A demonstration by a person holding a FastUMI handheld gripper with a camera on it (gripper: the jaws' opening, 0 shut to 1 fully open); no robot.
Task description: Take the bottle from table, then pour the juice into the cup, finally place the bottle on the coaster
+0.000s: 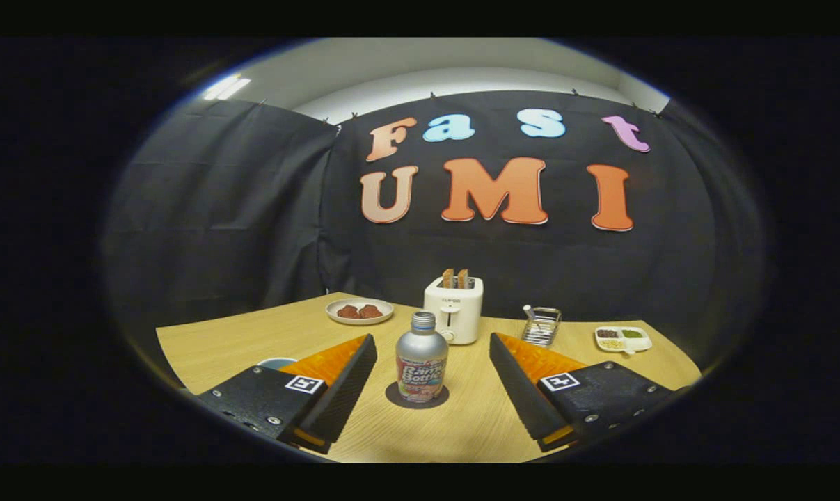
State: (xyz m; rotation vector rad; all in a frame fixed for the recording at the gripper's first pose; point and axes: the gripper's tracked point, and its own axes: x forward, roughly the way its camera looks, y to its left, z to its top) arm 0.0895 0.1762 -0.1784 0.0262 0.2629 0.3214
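Observation:
A silver bottle with a coloured label and an uncapped neck stands upright on a dark round coaster on the wooden table. My gripper is open, its two fingers spread wide to either side of the bottle without touching it. The bottle stands between the fingertips, slightly nearer the left finger. The rim of a cup peeks out just behind the left finger, mostly hidden by it.
Behind the bottle stands a white toaster with two slices in it. A plate of reddish food lies at the back left. A small wire rack and a white divided dish sit at the right.

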